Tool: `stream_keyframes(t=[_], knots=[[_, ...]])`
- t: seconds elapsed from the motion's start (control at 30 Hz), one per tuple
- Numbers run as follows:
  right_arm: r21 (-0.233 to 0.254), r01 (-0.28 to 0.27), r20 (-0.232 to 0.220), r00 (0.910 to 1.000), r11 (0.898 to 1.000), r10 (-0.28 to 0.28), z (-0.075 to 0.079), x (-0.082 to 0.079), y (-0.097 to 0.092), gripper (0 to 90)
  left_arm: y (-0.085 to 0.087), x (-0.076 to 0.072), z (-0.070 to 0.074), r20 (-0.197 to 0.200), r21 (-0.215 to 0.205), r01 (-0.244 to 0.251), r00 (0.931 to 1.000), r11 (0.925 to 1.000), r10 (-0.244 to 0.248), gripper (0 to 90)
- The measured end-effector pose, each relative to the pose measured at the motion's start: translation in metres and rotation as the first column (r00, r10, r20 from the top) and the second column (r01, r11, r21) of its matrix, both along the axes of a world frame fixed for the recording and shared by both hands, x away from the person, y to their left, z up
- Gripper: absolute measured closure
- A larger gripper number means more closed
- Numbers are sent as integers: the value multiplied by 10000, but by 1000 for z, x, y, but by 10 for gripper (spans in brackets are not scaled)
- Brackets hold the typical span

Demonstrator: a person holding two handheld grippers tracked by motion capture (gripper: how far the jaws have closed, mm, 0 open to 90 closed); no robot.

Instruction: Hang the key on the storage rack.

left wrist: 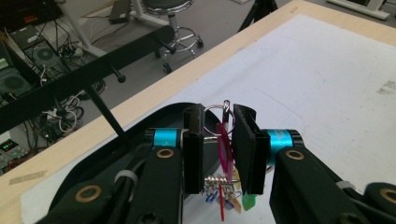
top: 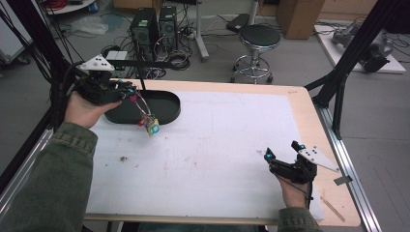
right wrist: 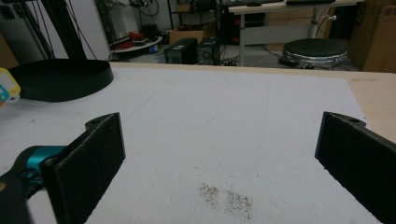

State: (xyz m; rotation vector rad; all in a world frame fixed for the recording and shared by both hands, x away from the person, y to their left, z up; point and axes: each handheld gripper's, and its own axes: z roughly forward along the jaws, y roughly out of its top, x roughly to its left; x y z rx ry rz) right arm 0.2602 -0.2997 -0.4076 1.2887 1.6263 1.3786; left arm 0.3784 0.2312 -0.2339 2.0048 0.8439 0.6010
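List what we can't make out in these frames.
- Keychain, left gripper view: its lower charms sit behind the jaws and run off the bottom edge.
- Same charms, high view: too small to identify.
- Black tray, high view: its left part is hidden by the left gripper.
- Right gripper view: tray cut by left edge.

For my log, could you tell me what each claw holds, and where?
The left claw pinches the keychain by its pink tag near the ring; the right claw holds nothing.
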Motion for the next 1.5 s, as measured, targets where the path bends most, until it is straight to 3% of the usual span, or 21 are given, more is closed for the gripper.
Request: stream_keyframes(t=[0.33,0.83,0.87,0.97,1.2,1.27,1.5], knots=[[39,-99,81,9999,9999,98,0,1,0,5,2,14,6,33,-22,-314,9995,9995,314,743],[5,-1,70,10000,10000,1,0,-2,-3,5,11,49,4,-458,-52,-650,9969,9979,647,743],[58,14,62,10000,10000,-14,0,-3,-3,5,14,52,5,-548,-249,-675,9963,9974,660,743],[51,42,85,10000,10000,-42,0,-3,-4,5,15,56,6,-577,-119,-735,9957,9972,727,743],[34,61,73,10000,10000,-61,0,-3,-5,5,18,72,10,-723,-487,-616,9957,9969,580,743],[53,68,66,10000,10000,-69,0,-3,-5,5,19,81,9,-987,-648,-779,9926,9949,713,743],[-9,78,84,9999,10000,-78,0,-3,-5,5,14,96,6,-1228,-699,-828,9897,9941,738,743]])
